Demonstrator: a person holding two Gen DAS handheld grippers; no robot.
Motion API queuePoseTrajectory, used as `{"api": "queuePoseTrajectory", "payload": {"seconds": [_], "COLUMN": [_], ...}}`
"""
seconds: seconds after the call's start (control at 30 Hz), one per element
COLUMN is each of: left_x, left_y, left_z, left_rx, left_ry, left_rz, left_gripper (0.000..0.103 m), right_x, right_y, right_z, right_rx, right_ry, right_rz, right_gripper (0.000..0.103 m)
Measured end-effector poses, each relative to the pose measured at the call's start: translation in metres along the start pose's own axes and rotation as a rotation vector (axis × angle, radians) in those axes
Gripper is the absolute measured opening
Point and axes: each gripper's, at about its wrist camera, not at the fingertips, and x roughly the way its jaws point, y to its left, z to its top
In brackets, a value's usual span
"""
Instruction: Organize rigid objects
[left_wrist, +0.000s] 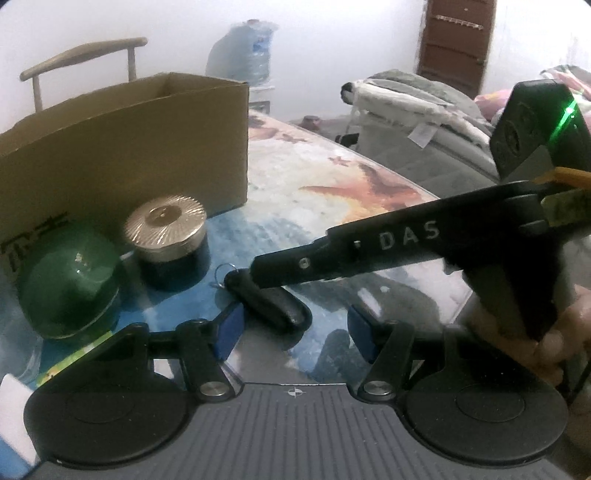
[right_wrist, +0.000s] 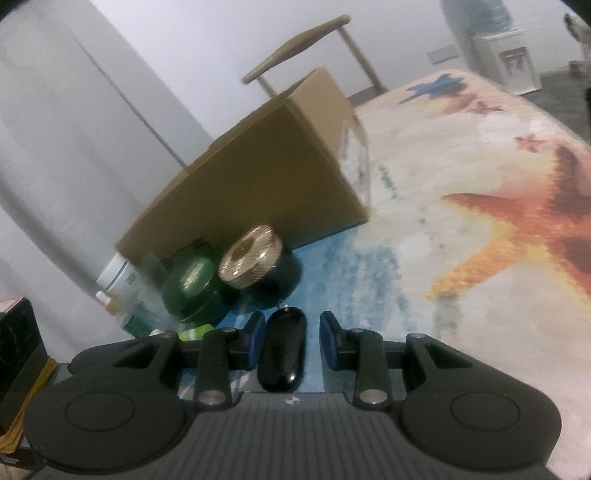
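Right gripper (right_wrist: 291, 334): a black oblong key fob (right_wrist: 282, 354) lies lengthwise between its 2 blue-padded fingers (right_wrist: 255, 339). The left pad is just beside the fob; the right pad stands apart from it with a visible gap. Fingers partly open, no grip on the fob.

From the left wrist view the fob (left_wrist: 269, 301) rests on the table (left_wrist: 369, 192), its key ring toward the jars. The right gripper (left_wrist: 295, 264) reaches in from the right, held by a hand (left_wrist: 554, 343).

Left gripper (left_wrist: 291, 332): fingers about half open, nothing between them. The fob lies just ahead of the left pad; contact cannot be told.

Near the fob: a dark jar with a ribbed gold lid (left_wrist: 170, 236), a green jar (left_wrist: 70, 284) beside it, and an open cardboard box (left_wrist: 140, 147) behind both.

The table carries a starfish-print cover (right_wrist: 517, 229). A chair back (left_wrist: 81, 55) shows behind the box.
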Motion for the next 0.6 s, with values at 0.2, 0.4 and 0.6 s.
{"api": "queuePoseTrajectory", "payload": {"seconds": [0.2,0.4,0.6], "left_x": [-0.003,-0.014,-0.016], "left_y": [0.006,0.005,0.007], "left_z": [0.001,-0.001,-0.001], "left_rx": [-0.026,-0.033,-0.046], "left_ry": [0.007,-0.017,-0.027], "left_rz": [-0.042,-0.055,-0.053], "left_gripper": [0.063,0.066,0.066], "right_x": [-0.026,-0.047,-0.05], "right_y": [-0.003,-0.001,0.003], "right_z": [0.001,0.001,0.002], "right_rx": [0.039,0.052,0.042], "right_ry": [-0.069,-0.115,-0.116], "right_rz": [-0.029,-0.047,-0.045], "right_gripper": [0.035,0.035,0.035]}}
